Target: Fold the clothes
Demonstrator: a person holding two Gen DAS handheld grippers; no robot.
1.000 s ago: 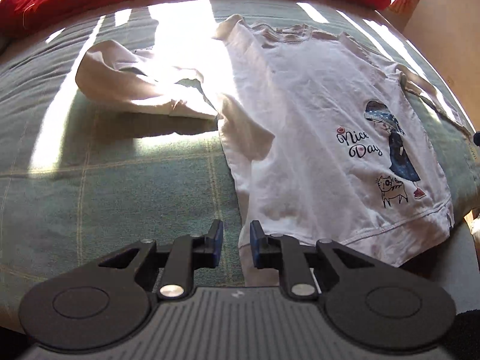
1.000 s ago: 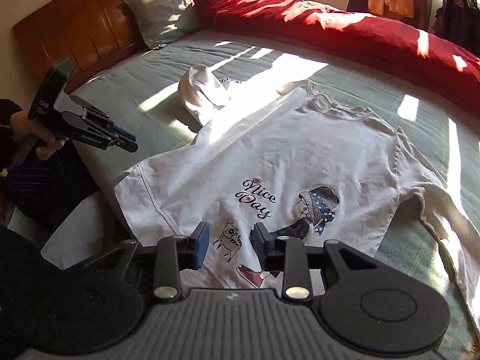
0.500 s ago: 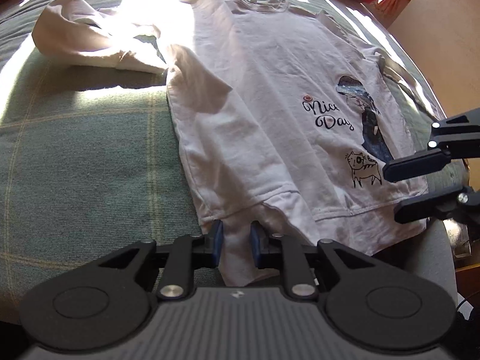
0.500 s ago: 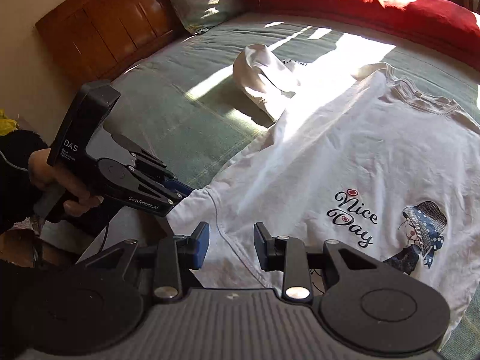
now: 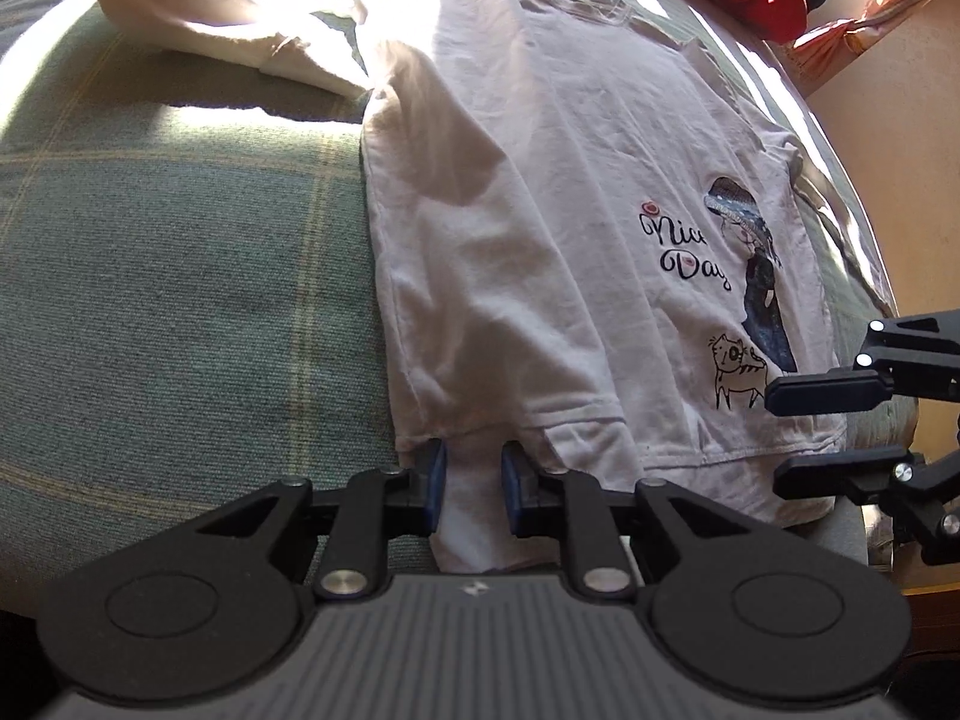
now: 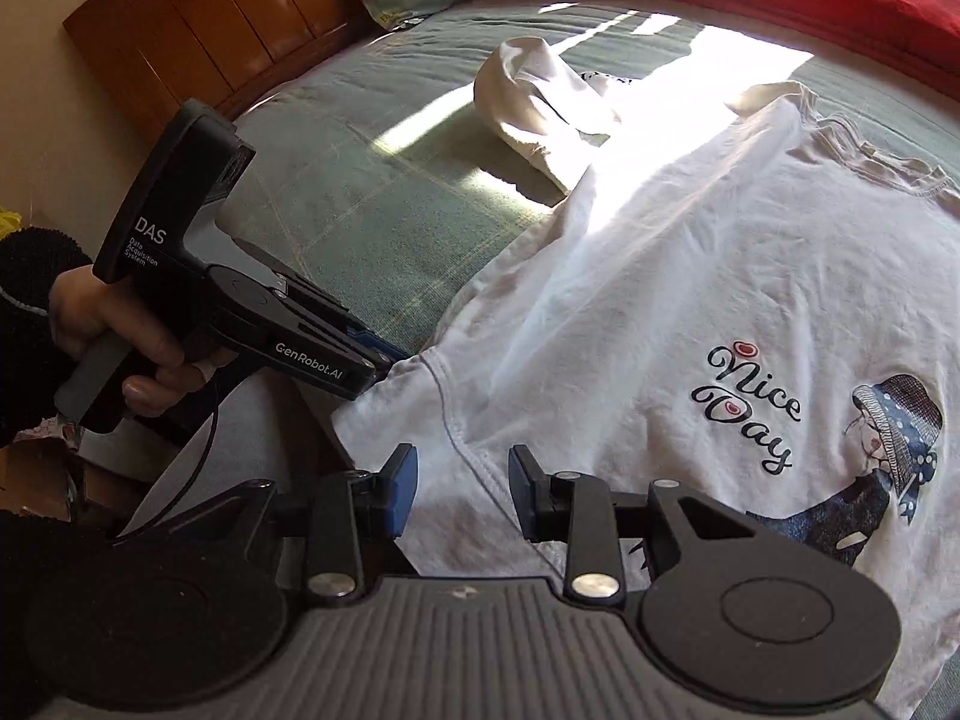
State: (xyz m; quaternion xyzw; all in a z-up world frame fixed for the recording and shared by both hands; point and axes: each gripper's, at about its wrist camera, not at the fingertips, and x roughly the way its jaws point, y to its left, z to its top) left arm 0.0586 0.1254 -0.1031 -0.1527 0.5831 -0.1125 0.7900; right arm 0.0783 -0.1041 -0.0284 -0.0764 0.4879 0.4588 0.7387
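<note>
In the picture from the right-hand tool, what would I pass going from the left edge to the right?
Hand → left gripper → rolled white sleeve → "Nice Day" lettering → printed girl in a blue hat.

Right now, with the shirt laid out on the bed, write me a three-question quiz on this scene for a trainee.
1. True or false: the white shirt lies with its printed side up on the green bedspread.
2. Which edge of the shirt do the left gripper and right gripper both sit at? A) the collar B) the bottom hem C) the far sleeve
3. Fill in: the words printed on the shirt read "Nice ____".

Key: 1 true. 2 B; both sit at the hem, the left one at its corner, with cloth showing between the fingers of each, and the right gripper's jaws are opening. 3 Day.
</note>
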